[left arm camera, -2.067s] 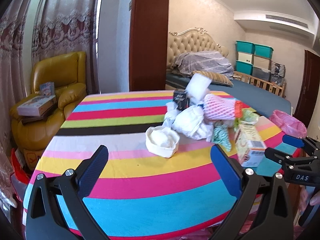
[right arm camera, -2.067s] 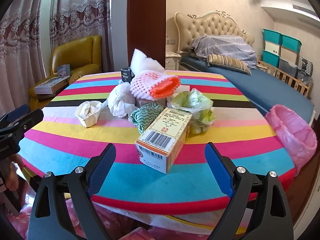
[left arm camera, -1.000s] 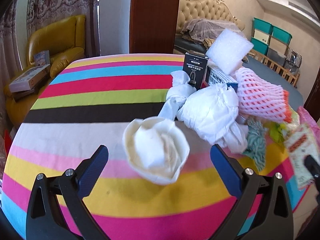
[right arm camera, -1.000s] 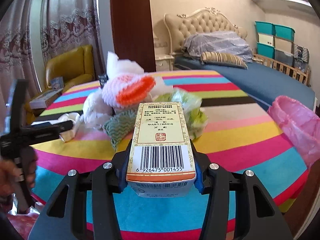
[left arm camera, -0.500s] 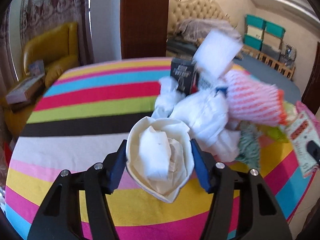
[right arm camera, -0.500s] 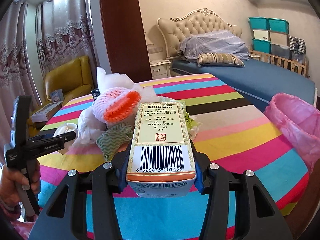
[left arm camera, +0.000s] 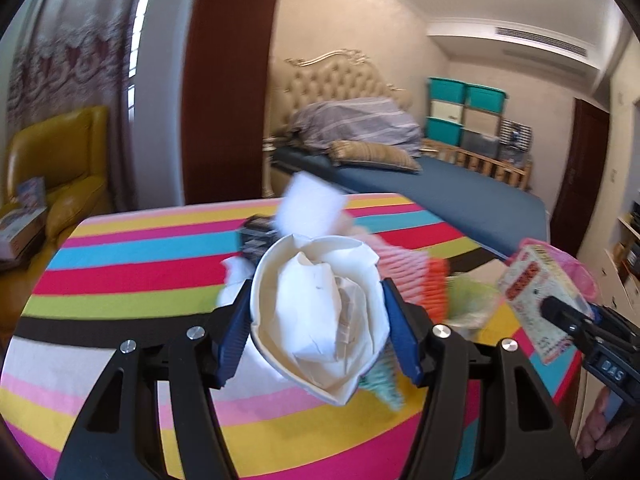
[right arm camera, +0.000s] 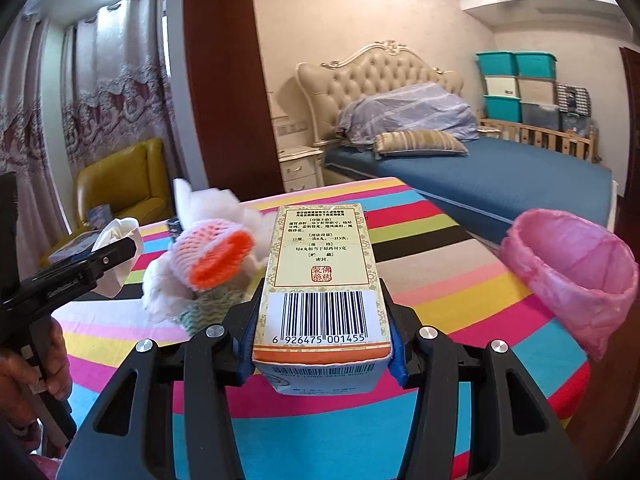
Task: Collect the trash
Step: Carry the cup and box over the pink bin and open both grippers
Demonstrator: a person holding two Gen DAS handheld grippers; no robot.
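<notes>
Left wrist view shows our left tongs (left arm camera: 318,326) clamped on a crushed paper bowl (left arm camera: 320,312) stuffed with tissue, the blue pads pressing its rim from either side so the soft wad inside cannot spill. We carry it raised off the striped desk (left arm camera: 120,264), with the rest of the trash pile just beyond the tips: a pink foam net (left arm camera: 408,276), a white foam sheet (left arm camera: 310,206) and a black box (left arm camera: 258,238).

Off to the right of these tongs, our right tongs (right arm camera: 322,330) grip a cardboard medicine box (right arm camera: 322,276) across its narrow sides, barcode end toward the camera. Holding it by the flat walls keeps it square and steady. It too hangs above the desk rather than resting on it.

Ahead and to the right of the right tongs, a pink trash bag (right arm camera: 572,276) hangs at the desk edge with its mouth gaping upward. We judge that both pieces are headed there, the box being the nearer one. The open mouth suits a drop from above, though the limp rim could fold if an item catches it.
</notes>
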